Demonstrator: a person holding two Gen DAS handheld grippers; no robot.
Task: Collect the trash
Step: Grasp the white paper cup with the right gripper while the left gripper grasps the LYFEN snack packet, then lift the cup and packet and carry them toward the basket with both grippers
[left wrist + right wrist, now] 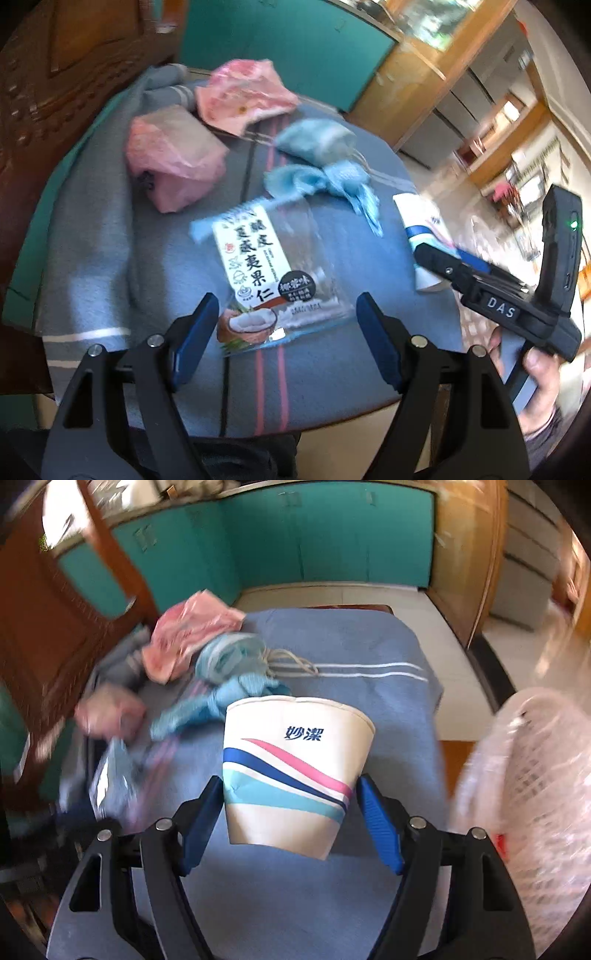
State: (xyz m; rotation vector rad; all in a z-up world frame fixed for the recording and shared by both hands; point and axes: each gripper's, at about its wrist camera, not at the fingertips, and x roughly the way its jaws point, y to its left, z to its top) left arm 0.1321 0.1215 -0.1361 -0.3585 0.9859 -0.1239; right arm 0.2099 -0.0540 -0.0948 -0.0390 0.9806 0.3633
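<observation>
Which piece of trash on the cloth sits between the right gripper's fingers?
The paper cup with blue and pink stripes; the snack wrapper lies before the left gripper instead.

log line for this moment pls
left gripper: open over snack wrapper | right gripper: open around paper cup | mesh bin: beside table

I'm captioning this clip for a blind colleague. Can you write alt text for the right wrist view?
A white paper cup with blue and pink stripes stands between the open fingers of the right gripper on a blue-grey blanket. Behind it lie pink wrappers and crumpled blue cloth; a white mesh basket is at the right.
</observation>
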